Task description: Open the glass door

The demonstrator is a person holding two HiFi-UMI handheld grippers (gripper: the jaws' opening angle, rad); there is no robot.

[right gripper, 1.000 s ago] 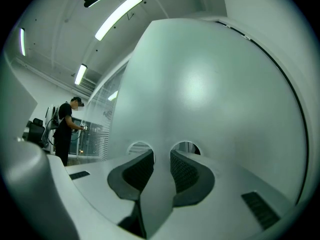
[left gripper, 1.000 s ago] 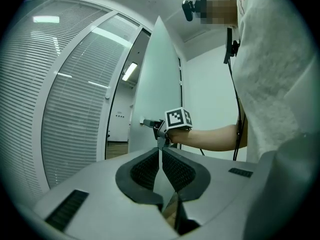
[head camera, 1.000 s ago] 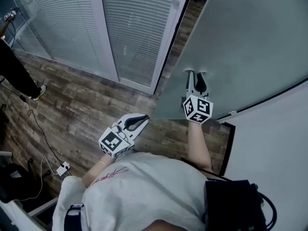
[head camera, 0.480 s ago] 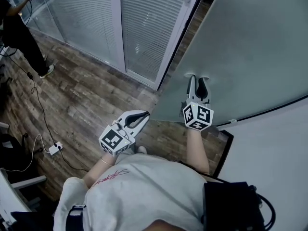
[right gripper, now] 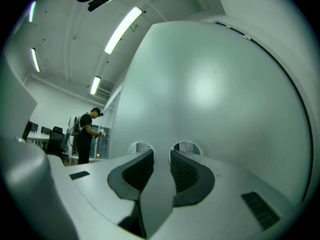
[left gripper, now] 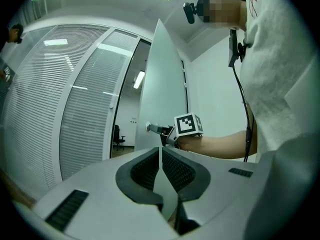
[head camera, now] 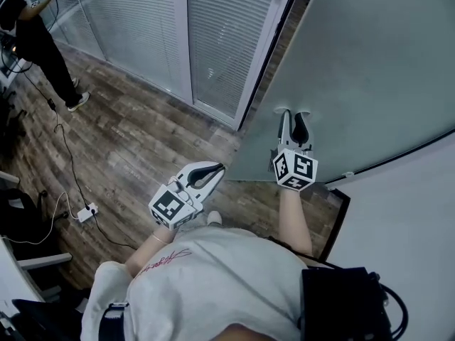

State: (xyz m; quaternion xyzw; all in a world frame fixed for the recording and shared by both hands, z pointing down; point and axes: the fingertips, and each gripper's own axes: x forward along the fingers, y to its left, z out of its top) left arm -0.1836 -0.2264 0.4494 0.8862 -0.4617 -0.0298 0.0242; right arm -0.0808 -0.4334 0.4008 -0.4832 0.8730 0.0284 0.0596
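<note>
The right gripper (head camera: 292,114), in the middle right of the head view, has its jaws spread with nothing between them. Its tips are right against the frosted glass door (head camera: 370,62), which fills the upper right of the frame and stands partly open, with a dark gap along its left edge. The left gripper (head camera: 216,168), lower and more to the left, has its jaws pressed together on nothing and hangs over the wooden floor (head camera: 128,148) near the door's bottom corner. Farther out, in the upper left, another person (head camera: 35,41) stands beside a wall of blinds (head camera: 135,20).
</note>
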